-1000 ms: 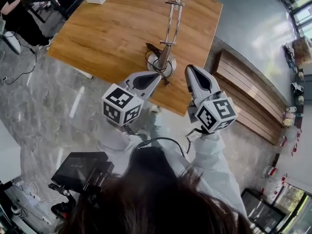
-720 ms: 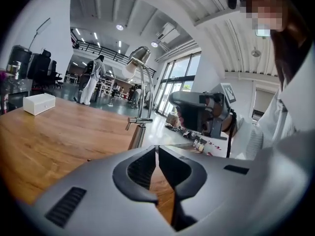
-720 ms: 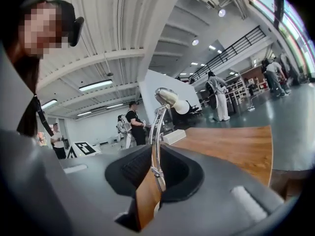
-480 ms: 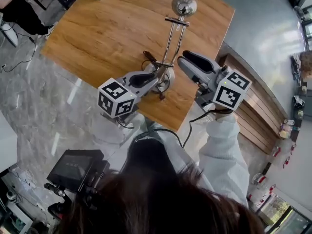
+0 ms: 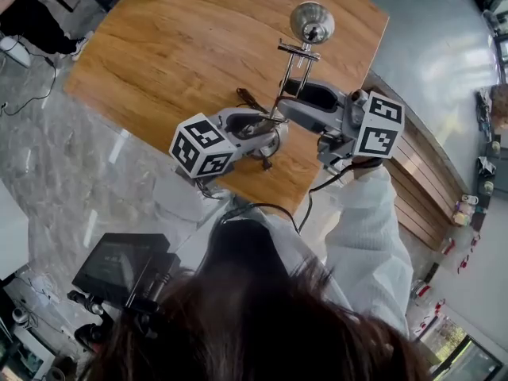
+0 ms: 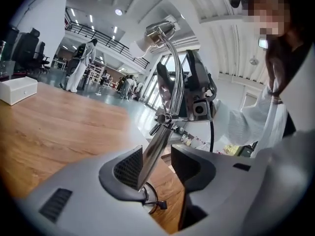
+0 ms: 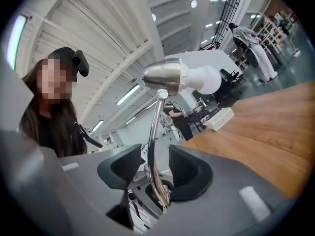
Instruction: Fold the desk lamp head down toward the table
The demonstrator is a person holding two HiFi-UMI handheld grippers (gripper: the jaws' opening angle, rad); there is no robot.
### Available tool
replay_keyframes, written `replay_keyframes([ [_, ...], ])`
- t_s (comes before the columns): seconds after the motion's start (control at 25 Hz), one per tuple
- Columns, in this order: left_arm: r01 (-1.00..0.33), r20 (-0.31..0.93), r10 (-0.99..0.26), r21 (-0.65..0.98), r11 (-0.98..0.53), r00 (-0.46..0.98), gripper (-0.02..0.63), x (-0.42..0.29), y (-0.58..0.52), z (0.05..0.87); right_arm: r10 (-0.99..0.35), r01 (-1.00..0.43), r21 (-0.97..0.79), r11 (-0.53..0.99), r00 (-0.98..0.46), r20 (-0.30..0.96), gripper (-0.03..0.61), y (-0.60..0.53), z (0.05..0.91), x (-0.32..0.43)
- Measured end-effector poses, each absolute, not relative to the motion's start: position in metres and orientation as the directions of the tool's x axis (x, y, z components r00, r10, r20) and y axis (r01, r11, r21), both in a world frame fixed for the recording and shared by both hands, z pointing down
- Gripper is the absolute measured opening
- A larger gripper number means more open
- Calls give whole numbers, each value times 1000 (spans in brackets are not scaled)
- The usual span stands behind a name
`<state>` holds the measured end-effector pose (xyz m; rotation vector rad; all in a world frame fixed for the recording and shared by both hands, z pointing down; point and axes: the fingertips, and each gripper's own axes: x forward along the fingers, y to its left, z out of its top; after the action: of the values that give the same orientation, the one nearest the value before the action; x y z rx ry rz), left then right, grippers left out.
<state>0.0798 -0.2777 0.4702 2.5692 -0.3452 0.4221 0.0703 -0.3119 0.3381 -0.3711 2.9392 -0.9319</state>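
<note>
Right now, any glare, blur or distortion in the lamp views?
Head view: sharp; glare on the chrome lamp head and floor. Left gripper view: heavy fisheye, dark corners, lamp arm slightly soft. Right gripper view: same fisheye, bright ceiling lights.

The desk lamp (image 5: 290,74) is polished silver metal. It stands upright in the upper middle of the head view, on the wooden table (image 5: 182,46) close to its near edge. Its round base (image 5: 275,139) sits flat. A thick lower arm (image 6: 156,149) leans up to a joint, and thin twin rods rise from there. The small dome head (image 5: 311,22) is raised at the top, not yet folded down.
</note>
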Motion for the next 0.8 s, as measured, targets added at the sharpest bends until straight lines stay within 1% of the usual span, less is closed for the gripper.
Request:
replay_keyframes([
  [0.12,-295,347,-144,435,-851,927,164,86,-275,465,-200,-163,-573,803,-980,-2,139,-306,329,67],
  [0.16,-285,344,-136,431,-856,929,164,87,-275,465,-193,-153,-568,808,-981,-10,117,-306,327,66],
  [0.24,-265,340,-120,421,-867,933,163,90,-275,464,-184,-141,-556,819,-983,-22,40,-308,322,66],
  [0.28,-258,337,-116,416,-872,934,159,91,-275,464,-180,-137,-551,823,-983,-24,29,-309,321,66],
  [0.4,-249,332,-116,391,-886,936,149,91,-275,464,-157,-116,-569,814,-987,-24,26,-309,321,66],
  [0.6,-248,362,-127,311,-918,924,129,91,-274,465,-148,-86,-658,749,-988,-39,22,-312,321,66],
  [0.8,-238,362,-116,313,-920,925,127,90,-272,467,-154,-66,-736,674,-987,-53,31,-312,324,66],
])
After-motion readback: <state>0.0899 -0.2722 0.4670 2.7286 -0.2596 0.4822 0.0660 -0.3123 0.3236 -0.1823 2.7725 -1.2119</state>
